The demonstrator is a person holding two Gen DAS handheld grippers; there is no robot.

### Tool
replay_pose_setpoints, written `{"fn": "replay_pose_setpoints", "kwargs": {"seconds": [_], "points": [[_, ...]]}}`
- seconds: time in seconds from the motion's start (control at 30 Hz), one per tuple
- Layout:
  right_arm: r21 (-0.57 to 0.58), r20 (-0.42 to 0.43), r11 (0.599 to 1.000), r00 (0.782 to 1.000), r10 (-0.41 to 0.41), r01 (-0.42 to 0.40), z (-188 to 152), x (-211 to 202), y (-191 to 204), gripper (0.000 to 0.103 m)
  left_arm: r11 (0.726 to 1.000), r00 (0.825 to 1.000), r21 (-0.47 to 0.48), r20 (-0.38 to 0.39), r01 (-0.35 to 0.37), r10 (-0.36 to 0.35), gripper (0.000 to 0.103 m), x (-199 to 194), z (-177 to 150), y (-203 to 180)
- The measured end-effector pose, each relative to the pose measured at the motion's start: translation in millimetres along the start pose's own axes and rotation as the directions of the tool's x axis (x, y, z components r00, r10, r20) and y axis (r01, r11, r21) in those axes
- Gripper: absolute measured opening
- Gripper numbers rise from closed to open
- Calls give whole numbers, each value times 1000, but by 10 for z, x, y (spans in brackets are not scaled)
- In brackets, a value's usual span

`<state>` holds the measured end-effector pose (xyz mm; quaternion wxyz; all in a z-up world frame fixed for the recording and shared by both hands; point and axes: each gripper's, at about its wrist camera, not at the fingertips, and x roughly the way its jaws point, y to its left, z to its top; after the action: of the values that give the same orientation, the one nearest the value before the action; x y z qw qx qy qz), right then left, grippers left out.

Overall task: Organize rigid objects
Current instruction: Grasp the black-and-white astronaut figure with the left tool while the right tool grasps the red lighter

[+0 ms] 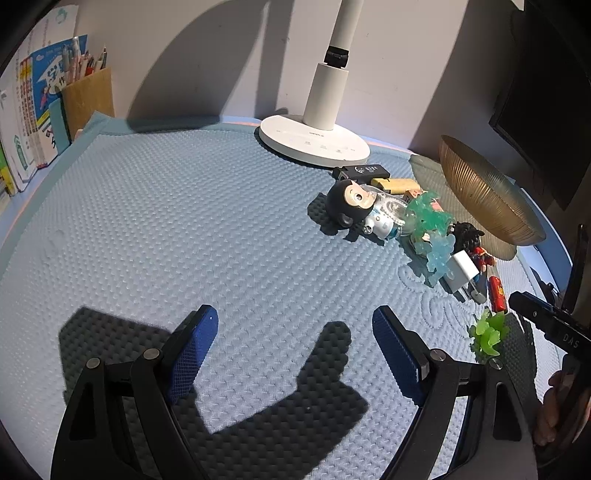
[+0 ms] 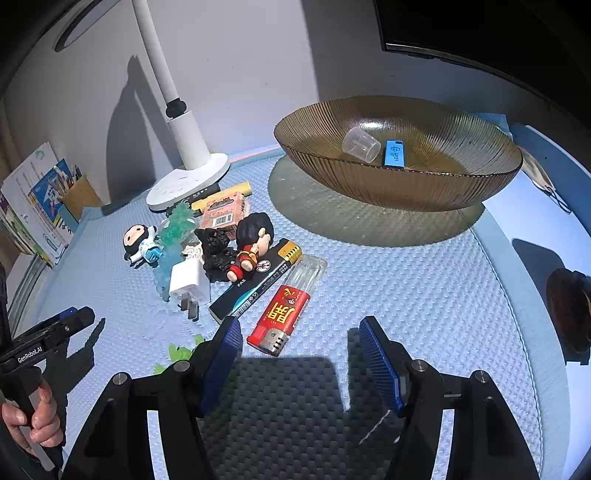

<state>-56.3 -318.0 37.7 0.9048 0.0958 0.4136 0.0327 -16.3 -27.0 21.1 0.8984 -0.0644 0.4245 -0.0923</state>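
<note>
A pile of small rigid objects lies on the blue mat: a red lighter (image 2: 282, 314), a black box (image 2: 255, 284), a white plug (image 2: 188, 282), a red-clothed figurine (image 2: 251, 243), a black-hooded figurine (image 2: 142, 243) (image 1: 356, 203), teal crystal toys (image 1: 430, 221) and a green plastic piece (image 1: 487, 332). An amber ribbed bowl (image 2: 399, 184) (image 1: 480, 192) holds a clear cup (image 2: 361, 146) and a blue USB stick (image 2: 394, 154). My right gripper (image 2: 299, 354) is open and empty, just short of the lighter. My left gripper (image 1: 295, 343) is open and empty over bare mat, left of the pile.
A white lamp base (image 1: 314, 140) stands at the back. Books (image 1: 26, 122) and a pencil holder (image 1: 88, 92) stand at the far left. A dark monitor (image 2: 480, 33) is behind the bowl. A dark round object (image 2: 569, 306) sits at the right edge.
</note>
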Motion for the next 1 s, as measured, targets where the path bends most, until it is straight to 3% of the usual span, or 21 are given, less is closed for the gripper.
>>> {"fn": "replay_pose_setpoints", "kwargs": {"seconds": [0.17,0.3,0.4,0.47,0.63,0.77,0.83,0.87,0.9,0.93,1.0], "points": [[16,-8,1000,1000,14,-14,4,6,-33,65,1000,1000,11,-27,-11,11,85,35,46,-28],[51,-14,999,1000,17,-16,27,-6,-72,65,1000,999,0,-32,31,-31,85,25,251,-87],[70,-43,998,999,4,-1,42,33,-15,65,1000,998,-12,-67,9,-10,85,151,446,-167],[86,-74,996,997,2,5,39,101,51,56,999,996,-53,-93,9,-14,84,282,548,-192],[-15,-93,988,983,-156,155,30,218,302,52,981,989,-195,-137,22,-50,83,554,629,-224],[-52,-92,975,971,-220,216,42,275,398,52,980,994,-196,-111,-34,12,82,676,699,-358],[-62,-88,972,969,-230,226,48,289,412,51,980,994,-194,-110,-50,29,75,741,754,-387],[-65,-86,974,971,-224,219,47,288,411,45,982,994,-180,-104,-49,31,71,756,776,-403],[-67,-87,978,975,-203,198,47,283,403,42,987,995,-159,-101,-30,14,57,764,797,-417],[-71,-86,980,978,-190,184,44,274,395,34,990,995,-140,-101,5,-19,51,761,807,-427],[-89,-87,981,979,-183,175,32,246,375,29,994,993,-100,-113,32,-44,51,735,819,-405]]}}
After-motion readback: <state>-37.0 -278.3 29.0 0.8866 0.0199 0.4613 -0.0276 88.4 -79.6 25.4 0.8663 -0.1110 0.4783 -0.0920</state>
